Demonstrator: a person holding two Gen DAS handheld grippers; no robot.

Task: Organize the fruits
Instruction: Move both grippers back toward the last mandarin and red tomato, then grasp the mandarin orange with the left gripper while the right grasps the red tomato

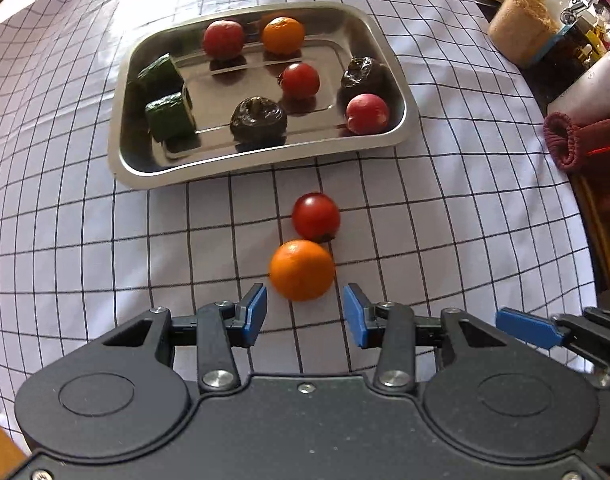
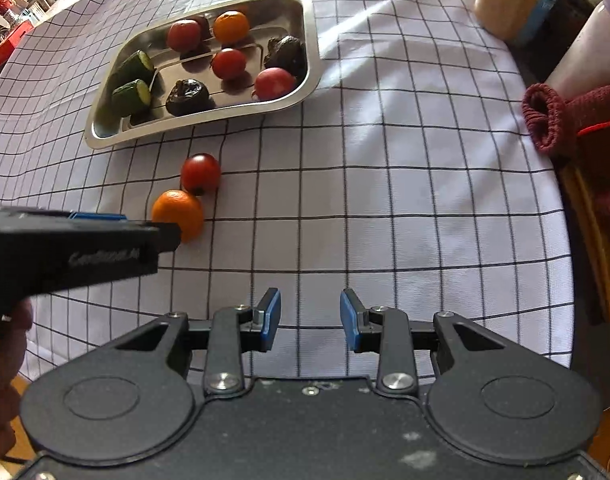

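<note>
Steel tray (image 1: 401, 92) sits well ahead of the left claw (image 1: 305, 316), already loaded with produce. On the table (image 1: 85, 240), the orange (image 1: 302, 270) lies just in front of that claw, blue pads parted with nothing between them, a red tomato (image 1: 316, 216) touching it beyond. I'd come down centred and squeeze the widest part so the tomato isn't nudged. Right claw (image 2: 310, 318) idles empty, gap narrow. The writing on the left claw's side is too blurry to read.

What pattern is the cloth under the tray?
The tablecloth is pale with a thin dark grid of squares, clearest in the right wrist view.
</note>
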